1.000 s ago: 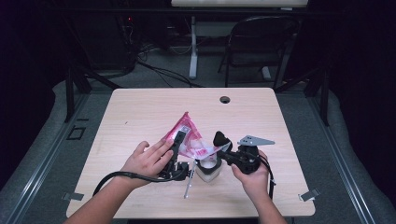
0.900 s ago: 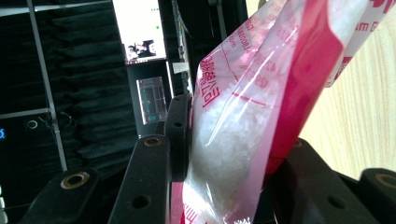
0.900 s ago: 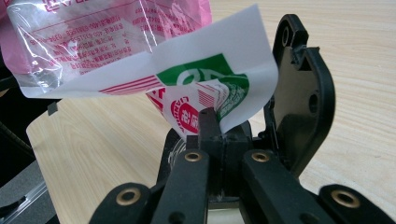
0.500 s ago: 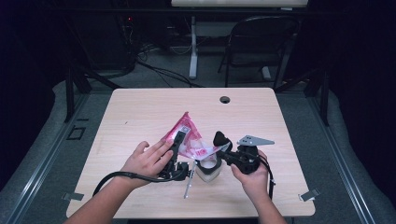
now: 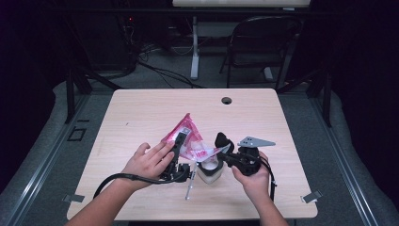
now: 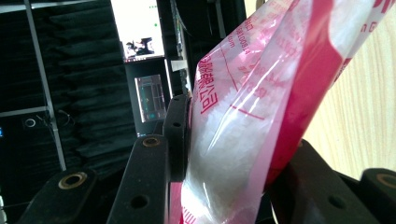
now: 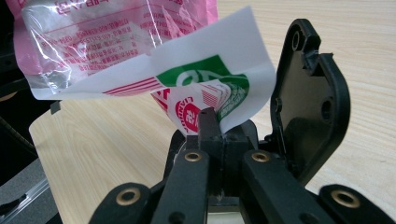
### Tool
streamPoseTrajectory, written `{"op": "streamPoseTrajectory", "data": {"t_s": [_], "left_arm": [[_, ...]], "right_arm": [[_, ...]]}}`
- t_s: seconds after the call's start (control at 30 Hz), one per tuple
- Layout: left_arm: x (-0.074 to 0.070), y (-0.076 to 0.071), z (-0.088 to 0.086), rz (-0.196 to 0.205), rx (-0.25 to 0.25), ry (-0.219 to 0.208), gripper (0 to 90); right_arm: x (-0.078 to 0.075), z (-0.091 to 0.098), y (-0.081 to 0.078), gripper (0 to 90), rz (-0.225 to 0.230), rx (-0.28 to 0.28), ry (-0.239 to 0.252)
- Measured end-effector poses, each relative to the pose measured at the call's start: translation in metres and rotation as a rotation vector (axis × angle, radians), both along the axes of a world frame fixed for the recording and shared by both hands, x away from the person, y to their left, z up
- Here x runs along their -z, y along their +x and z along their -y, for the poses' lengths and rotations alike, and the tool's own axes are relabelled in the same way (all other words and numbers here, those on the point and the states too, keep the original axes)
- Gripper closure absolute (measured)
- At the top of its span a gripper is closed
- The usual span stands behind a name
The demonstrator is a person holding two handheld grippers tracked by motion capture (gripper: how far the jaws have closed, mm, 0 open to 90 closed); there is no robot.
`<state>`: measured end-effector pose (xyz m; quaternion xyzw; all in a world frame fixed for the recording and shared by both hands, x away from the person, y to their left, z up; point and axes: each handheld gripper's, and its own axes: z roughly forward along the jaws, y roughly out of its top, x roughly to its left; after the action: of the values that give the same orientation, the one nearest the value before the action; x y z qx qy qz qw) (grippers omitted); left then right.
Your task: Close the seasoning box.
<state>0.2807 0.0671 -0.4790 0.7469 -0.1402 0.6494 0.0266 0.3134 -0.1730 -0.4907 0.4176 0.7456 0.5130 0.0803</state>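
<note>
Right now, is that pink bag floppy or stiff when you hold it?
Probably floppy: the pink bag creases and sags between the left gripper jaws. The white grains inside likely shift, making it bottom-heavy. Its shiny film may be slippery.

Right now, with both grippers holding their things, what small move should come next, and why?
Probably tip the bag a little more toward the paper funnel. The left gripper clamps the bag, which holds white grains, and its mouth lies over the funnel. The right gripper pinches the funnel above the cup. I see no grains falling yet.
</note>
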Motion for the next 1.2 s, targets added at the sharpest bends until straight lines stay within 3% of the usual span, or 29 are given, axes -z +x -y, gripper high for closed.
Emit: {"op": "streamPoseTrajectory", "data": {"t_s": [0.43, 0.63, 1.0, 1.2], "left_arm": [[0.004, 0.000, -0.004, 0.001, -0.008, -0.004, 68.8], [0.006, 0.001, -0.007, -0.010, -0.023, -0.025, 69.3], [0.010, 0.000, -0.013, -0.062, -0.061, -0.091, 70.8], [0.014, 0.000, -0.015, -0.079, -0.075, -0.094, 71.4]], "right_arm": [[-0.002, -0.002, 0.001, 90.0, 0.006, -0.010, -0.004], [-0.002, -0.004, 0.001, 90.0, 0.010, -0.016, 0.005], [-0.004, -0.007, 0.003, 90.0, 0.017, -0.030, 0.002], [-0.004, -0.008, 0.003, 90.0, 0.017, -0.035, -0.003]]}}
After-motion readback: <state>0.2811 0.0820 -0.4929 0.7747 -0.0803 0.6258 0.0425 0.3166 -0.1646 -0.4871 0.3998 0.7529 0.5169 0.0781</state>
